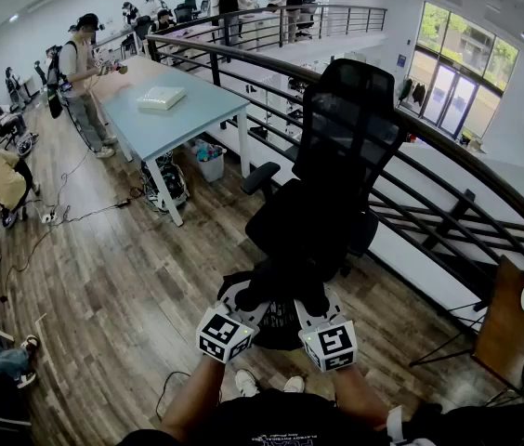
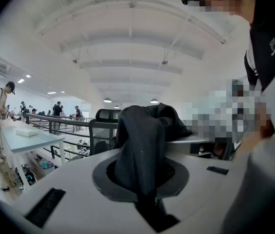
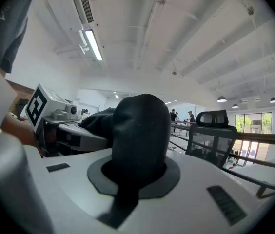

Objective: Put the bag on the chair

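A black office chair (image 1: 341, 170) with a tall mesh back stands on the wooden floor right in front of me. Just below its seat in the head view, a black fabric bag (image 1: 279, 294) hangs bunched between my two grippers. My left gripper (image 1: 243, 303) is shut on one fold of the bag (image 2: 142, 145), and the cloth hides its jaws. My right gripper (image 1: 312, 307) is shut on another fold of the bag (image 3: 140, 130). Both point roughly level at the chair (image 2: 102, 130), whose mesh back (image 3: 213, 136) rises beyond the cloth.
A curved black railing (image 1: 243, 68) runs behind the chair, with a drop beyond it. A light blue table (image 1: 174, 124) bearing a white box (image 1: 161, 98) stands at the left, and a person (image 1: 81, 72) beside it. Cables (image 1: 85, 216) trail on the floor. A wooden board (image 1: 513, 333) sits at the right.
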Tool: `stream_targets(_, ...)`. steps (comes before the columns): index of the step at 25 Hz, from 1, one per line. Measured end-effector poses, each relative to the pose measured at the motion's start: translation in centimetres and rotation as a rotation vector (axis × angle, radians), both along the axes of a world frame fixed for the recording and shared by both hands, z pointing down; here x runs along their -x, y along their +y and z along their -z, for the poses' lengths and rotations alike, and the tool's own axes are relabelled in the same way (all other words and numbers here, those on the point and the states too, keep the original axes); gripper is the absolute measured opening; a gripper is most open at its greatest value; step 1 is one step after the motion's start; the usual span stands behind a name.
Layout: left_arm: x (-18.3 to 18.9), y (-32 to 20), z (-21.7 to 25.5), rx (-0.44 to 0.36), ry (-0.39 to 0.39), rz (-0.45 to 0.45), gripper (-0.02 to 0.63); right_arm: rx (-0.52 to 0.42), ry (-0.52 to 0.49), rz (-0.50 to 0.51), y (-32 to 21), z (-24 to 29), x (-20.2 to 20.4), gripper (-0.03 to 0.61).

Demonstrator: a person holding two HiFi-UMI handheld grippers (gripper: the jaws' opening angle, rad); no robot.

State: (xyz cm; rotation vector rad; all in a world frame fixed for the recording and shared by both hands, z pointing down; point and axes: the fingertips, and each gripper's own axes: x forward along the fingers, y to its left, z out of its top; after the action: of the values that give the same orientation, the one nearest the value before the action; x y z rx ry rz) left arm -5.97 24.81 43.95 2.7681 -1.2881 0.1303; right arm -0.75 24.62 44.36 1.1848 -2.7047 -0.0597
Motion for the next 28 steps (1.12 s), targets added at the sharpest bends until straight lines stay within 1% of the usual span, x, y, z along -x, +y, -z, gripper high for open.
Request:
stream_targets(5, 0.0, 1.6, 0.4, 0.017, 0.018, -0.016, 0.058, -0.009, -0.004, -0.005, 1.4, 0.3, 0.3, 0.040)
stream_targets(14, 1.1, 2.0, 1.5, -0.017, -0.013, -0.035, 0.058, -0.025, -0.068, -0.005, 1.9, 1.2, 1.3, 0.041)
stream_targets(22, 3.3, 1.3, 2.5, -0.035, -0.013, -0.036, 0.058, -0.052, -0.058, -0.013, 1.2, 2.2, 3.5, 0.041)
stream_targets(28, 4.6, 0.4, 1.6, -0.058, -0.035, -0.020, 0.058, -0.053, -0.050, -0.018, 0.3, 1.2, 4.9, 0.041)
